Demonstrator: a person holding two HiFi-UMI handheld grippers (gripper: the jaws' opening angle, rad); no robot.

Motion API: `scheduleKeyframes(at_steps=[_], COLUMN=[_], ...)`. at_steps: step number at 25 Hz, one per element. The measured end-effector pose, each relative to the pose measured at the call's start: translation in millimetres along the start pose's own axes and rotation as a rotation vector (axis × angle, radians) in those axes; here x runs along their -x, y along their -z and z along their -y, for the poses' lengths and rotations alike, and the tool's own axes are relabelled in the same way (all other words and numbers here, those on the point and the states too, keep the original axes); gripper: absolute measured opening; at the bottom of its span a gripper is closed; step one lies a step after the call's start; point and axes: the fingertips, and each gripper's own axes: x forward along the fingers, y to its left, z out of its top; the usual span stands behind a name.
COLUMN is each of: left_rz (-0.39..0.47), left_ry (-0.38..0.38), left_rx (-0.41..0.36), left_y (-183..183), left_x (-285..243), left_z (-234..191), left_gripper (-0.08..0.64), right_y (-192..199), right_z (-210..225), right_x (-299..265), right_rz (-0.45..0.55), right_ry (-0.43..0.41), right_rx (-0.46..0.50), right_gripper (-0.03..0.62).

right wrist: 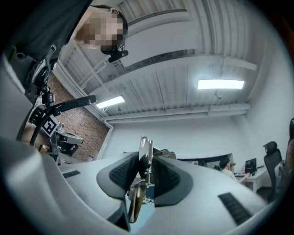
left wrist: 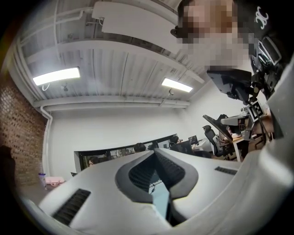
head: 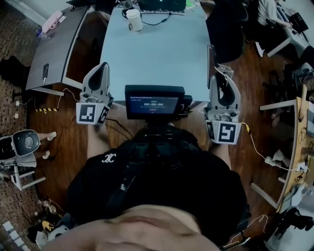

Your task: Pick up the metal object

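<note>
Pinching the metal thing (right wrist: 146, 146) in the right gripper (right wrist: 146, 160), left gripper (left wrist: 154, 153) squeezed together, empty. Maybe slipping out and falling if loosening or tipping.

I stand in an open-plan office. A long pale table (head: 157, 54) stretches away from me, with a laptop (head: 162, 6) and a white mug (head: 134, 20) at its far end. A grey desk (head: 51, 54) stands to the left and a black office chair (head: 225, 29) to the right, on a dark wooden floor (head: 73, 147). Overhead, strip lights (left wrist: 56, 75) hang under a white ribbed ceiling (left wrist: 119, 59). A brick wall (left wrist: 18, 137) runs along the left. Far off, people (right wrist: 226, 165) sit at desks with monitors (right wrist: 250, 165).
</note>
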Motion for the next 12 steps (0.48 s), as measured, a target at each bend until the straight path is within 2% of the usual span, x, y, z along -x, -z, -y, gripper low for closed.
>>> scheduleKeyframes(at_steps=[5, 12], left_rz=[0.009, 0.051], left_ry=[0.008, 0.011], left_rx=[0.000, -0.010], left_y=[-6.1, -30.7], left_x=[11.3, 56.0], left_z=[7.6, 17.6], left_gripper=[0.011, 0.011], right_y=[-9.0, -35.6], right_z=[-11.1, -31.2], right_x=[14.8, 63.1], right_rz=[0.017, 0.025], right_ry=[-0.023, -0.003], right_rx=[0.006, 0.037], right_gripper=[0.092, 0.092])
